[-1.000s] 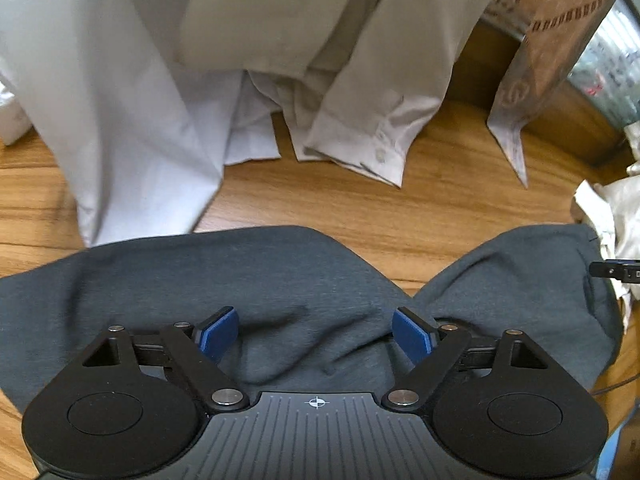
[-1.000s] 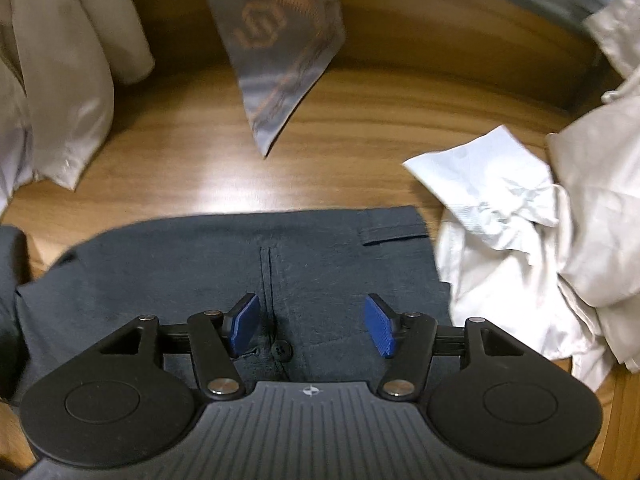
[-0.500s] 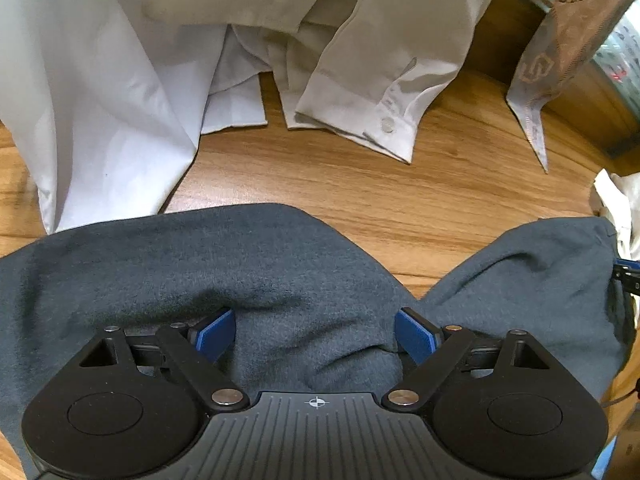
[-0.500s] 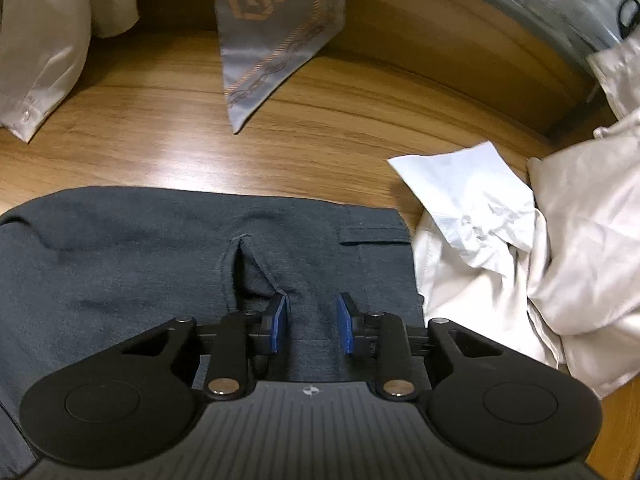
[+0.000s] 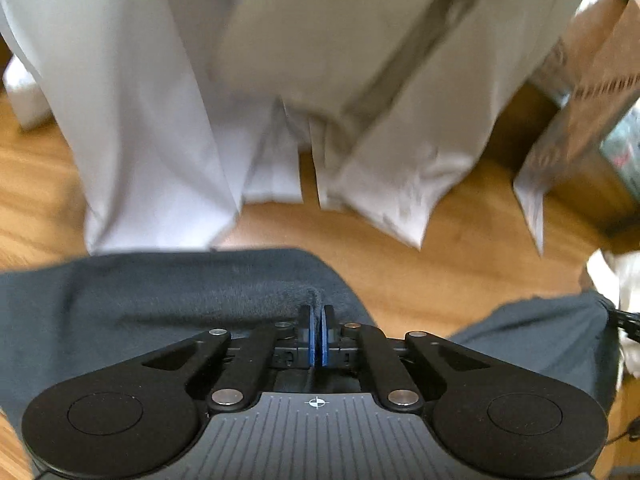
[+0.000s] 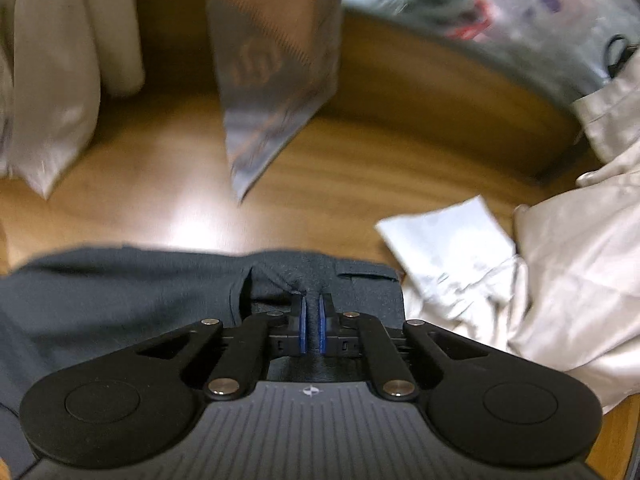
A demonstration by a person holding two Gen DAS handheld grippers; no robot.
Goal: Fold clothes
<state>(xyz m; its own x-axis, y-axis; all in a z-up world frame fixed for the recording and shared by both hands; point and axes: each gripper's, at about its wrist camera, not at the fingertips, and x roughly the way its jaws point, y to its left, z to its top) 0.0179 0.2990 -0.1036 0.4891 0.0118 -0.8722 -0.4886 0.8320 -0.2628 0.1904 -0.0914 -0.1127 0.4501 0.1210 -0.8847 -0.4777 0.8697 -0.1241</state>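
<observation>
Since the earlier frames, both pairs of jaws have just been closing and are now pressed together, each on a pinched ridge of the dark grey woven trousers (image 5: 168, 300). The left gripper (image 5: 318, 334) is clamped on a raised fold near the curved edge of the cloth; the right gripper (image 6: 313, 330) is clamped on a fold beside the fly seam, close to the belt loop (image 6: 366, 276). The white shirts in the background have also shifted within the view, and both views are now blurred by motion.

The trousers lie spread on the glossy wooden tabletop (image 6: 360, 184), with a heap of cream and white garments (image 6: 568, 272) touching them at the right and hanging white shirts (image 5: 280, 92) beyond them.

For a clean fold, both pinches should be raised together and level, so that the cloth is kept taut between them. Only the grey fabric should be carried; the cream heap at the right edge must not be dragged along. If a pinch appears shallow, it should be retaken before lifting.

Both grippers are pointed steeply downward at the cloth, set side by side.
</observation>
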